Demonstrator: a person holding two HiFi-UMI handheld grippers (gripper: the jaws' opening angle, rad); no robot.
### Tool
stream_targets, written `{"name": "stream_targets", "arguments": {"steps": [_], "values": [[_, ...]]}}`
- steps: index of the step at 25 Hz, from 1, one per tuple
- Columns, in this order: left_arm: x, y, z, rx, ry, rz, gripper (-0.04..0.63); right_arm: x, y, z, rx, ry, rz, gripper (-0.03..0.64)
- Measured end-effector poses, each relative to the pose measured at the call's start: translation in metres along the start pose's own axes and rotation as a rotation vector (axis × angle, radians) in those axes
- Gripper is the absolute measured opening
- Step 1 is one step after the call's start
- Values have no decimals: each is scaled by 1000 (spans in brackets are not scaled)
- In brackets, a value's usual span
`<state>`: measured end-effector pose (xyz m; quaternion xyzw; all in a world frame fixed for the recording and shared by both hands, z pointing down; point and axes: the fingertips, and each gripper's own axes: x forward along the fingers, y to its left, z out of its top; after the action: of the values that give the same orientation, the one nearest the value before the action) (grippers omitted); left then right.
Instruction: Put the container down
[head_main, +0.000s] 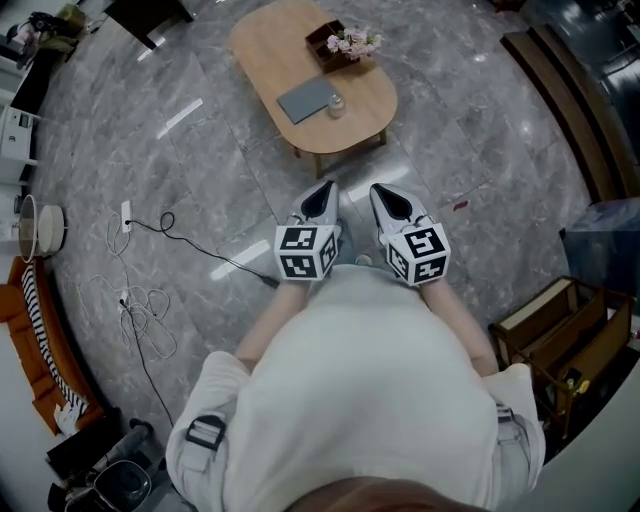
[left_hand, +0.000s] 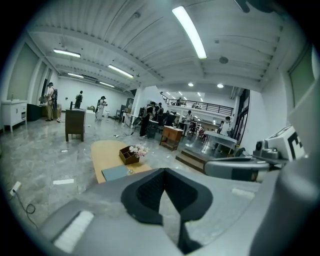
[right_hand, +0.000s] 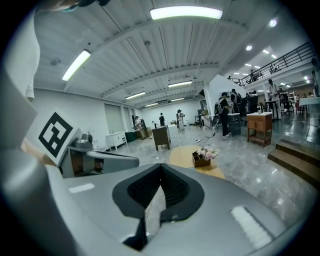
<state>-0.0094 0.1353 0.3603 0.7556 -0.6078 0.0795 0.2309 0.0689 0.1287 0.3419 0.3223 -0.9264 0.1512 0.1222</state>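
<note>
Ahead of me stands an oval wooden table (head_main: 270, 50). On it sit a small clear jar-like container (head_main: 336, 103), a grey-blue pad (head_main: 306, 99) and a brown box of pink flowers (head_main: 342, 44). I hold both grippers close to my body, well short of the table and above the marble floor. The left gripper (head_main: 322, 200) is shut with nothing in it, its dark pads meeting (left_hand: 165, 172). The right gripper (head_main: 392, 203) beside it is also shut and empty (right_hand: 161, 167). The table (left_hand: 107, 152) and flower box (right_hand: 202, 159) show far beyond the jaws.
Black and white cables (head_main: 140, 300) trail over the floor at left, near an orange sofa (head_main: 30, 340). A wooden crate shelf (head_main: 560, 330) and a dark bin (head_main: 605, 240) stand at right. Dark steps (head_main: 560, 90) run along the far right. People stand far back (left_hand: 50, 100).
</note>
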Motion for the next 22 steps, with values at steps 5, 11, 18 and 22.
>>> {"name": "stream_targets", "arguments": {"steps": [5, 11, 18, 22], "values": [[-5, 3, -5, -1, 1, -1, 0, -5, 1, -1, -7, -5, -13, -2], [-6, 2, -4, -19, 1, 3, 0, -12, 0, -1, -27, -8, -30, -3], [-10, 0, -2, -2, -3, -2, 0, -10, 8, -2, -53, -6, -20, -3], [-11, 0, -1, 5, -4, -3, 0, -8, 9, 0, -44, -13, -17, -3]]}}
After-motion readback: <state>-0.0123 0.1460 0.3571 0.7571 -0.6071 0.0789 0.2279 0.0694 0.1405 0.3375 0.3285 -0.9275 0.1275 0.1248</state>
